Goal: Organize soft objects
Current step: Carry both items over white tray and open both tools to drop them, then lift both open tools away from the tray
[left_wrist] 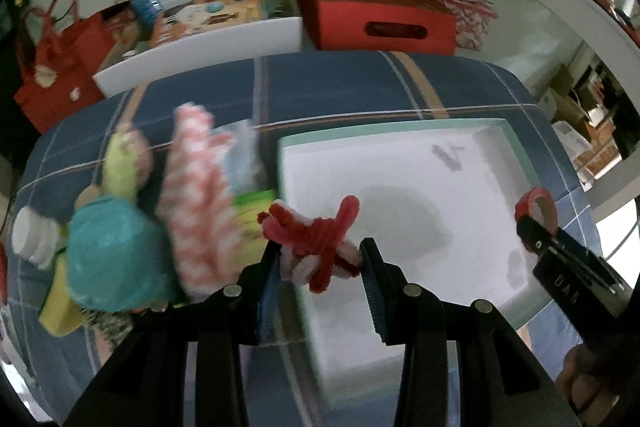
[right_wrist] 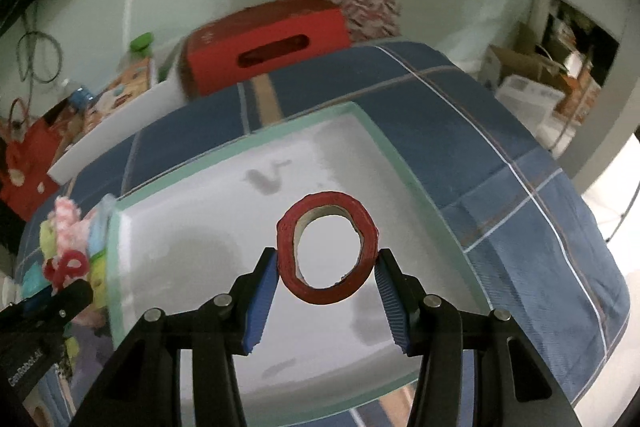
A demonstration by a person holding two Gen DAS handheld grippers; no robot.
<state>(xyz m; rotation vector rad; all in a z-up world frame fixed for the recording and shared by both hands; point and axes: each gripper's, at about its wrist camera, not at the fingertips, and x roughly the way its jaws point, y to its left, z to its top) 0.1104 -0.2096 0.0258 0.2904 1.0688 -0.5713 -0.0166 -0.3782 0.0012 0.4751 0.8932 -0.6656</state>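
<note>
The tray lies bare on the bed, with the toy pile at its nine o'clock. The right gripper pinches the tape ring over mid-tray; being squashed, it may spring out. The left gripper clamps the pipe-cleaner bundle over the tray's nine o'clock rim; loose ends could snag there.

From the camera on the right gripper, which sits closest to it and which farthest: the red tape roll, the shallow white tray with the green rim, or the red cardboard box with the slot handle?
1. Red tape roll: clamped between the right gripper fingers, dead centre.
2. Shallow white tray with the green rim: right beneath and behind, on the blue plaid cloth.
3. Red cardboard box with the slot handle: past the cloth's far edge, upper left.
</note>
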